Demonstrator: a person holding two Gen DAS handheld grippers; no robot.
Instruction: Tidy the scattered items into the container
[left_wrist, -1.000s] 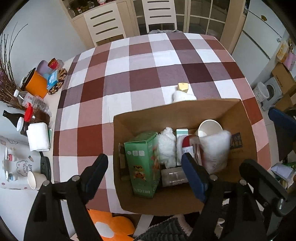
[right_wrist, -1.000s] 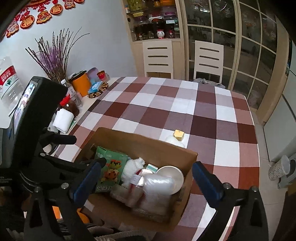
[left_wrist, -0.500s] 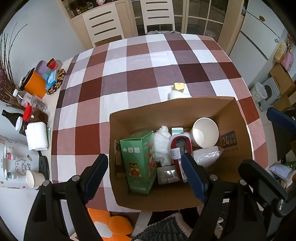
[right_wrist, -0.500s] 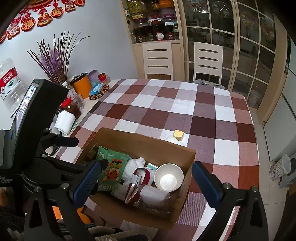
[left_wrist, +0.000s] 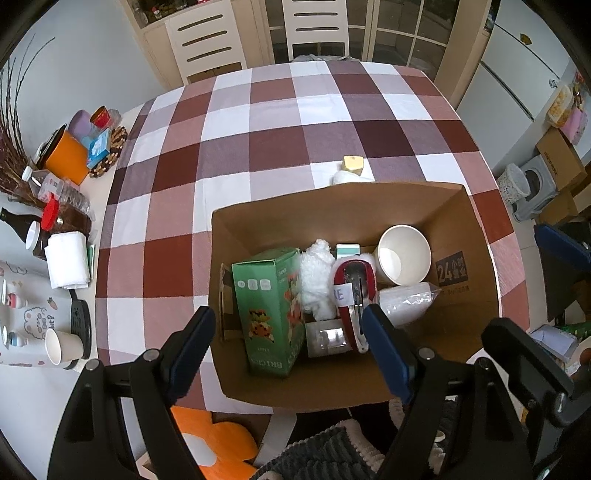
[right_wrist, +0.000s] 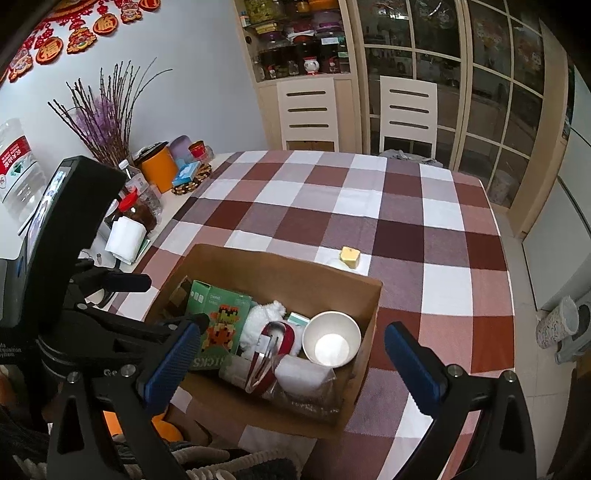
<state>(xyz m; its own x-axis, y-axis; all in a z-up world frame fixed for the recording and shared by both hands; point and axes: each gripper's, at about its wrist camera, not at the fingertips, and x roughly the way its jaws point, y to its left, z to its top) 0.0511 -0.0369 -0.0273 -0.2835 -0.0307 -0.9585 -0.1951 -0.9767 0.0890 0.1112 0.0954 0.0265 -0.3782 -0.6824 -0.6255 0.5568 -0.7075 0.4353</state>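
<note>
An open cardboard box stands on the checked tablecloth at the near edge. Inside lie a green toy-brick carton, a white fluffy wad, a red tape dispenser, a white paper cup and a clear plastic bag. My left gripper hangs open over the box's near side, holding nothing. My right gripper is open above the box, also with nothing in it. Behind the box a white thing with a yellow cap rests on the cloth.
At the table's left side stand an orange canister, bottles, a folded white tissue pack and a small paper cup. Two white chairs are at the far end. An orange cushion lies below the near edge.
The clear plastic bag, higher over the box's right part a second ago, has dropped and lies flat inside, uncovering the cup and red dispenser. Both grippers stayed almost still.
</note>
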